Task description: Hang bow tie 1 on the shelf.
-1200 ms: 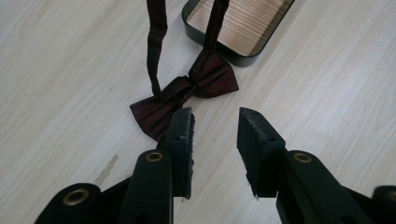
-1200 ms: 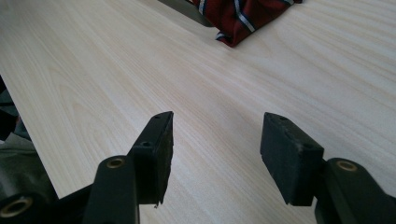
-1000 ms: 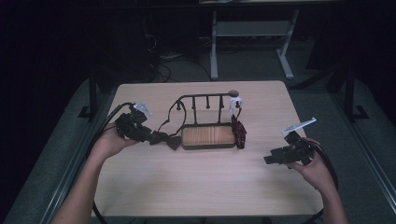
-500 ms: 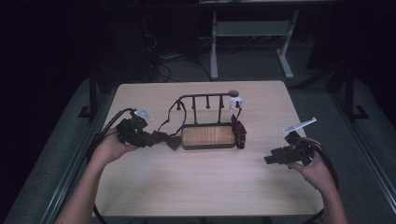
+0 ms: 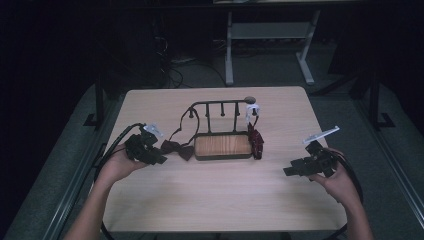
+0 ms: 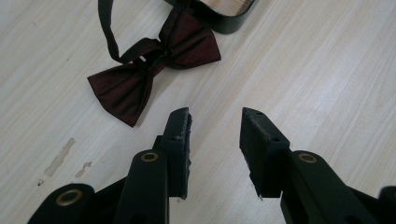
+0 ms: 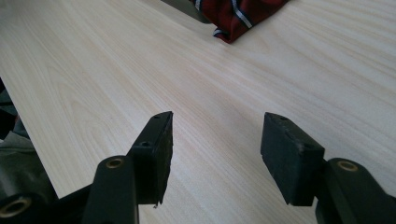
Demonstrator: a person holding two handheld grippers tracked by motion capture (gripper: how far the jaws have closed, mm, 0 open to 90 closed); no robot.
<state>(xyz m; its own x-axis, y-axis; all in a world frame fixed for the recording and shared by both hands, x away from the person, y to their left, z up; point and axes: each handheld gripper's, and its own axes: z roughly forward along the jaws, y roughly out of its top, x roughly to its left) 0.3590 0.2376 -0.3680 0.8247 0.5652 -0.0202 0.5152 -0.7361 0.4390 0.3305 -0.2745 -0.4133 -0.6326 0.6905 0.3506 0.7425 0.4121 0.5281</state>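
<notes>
A dark red bow tie [image 5: 178,149] [image 6: 154,70] lies flat on the table, just left of a black rack [image 5: 220,104] with a wooden base [image 5: 222,146]. Its thin strap runs up to the rack's left end. My left gripper [image 5: 159,156] [image 6: 215,119] is low over the table just short of the bow tie, open, with bare wood between its jaws. A red striped tie [image 5: 256,142] [image 7: 238,16] hangs at the rack's right end and reaches the table. My right gripper [image 5: 290,171] [image 7: 215,121] rests near the right side, open and holding nothing.
A small white piece [image 5: 252,108] sits on the rack's right end. The light wooden table [image 5: 220,200] has free room in front of the rack and between the hands. Cables trail from both grippers off the near edge. A white frame [image 5: 270,30] stands on the floor beyond.
My left gripper has sunk and drawn slightly back toward the near left, away from the bow tie. The right gripper has stayed put.
</notes>
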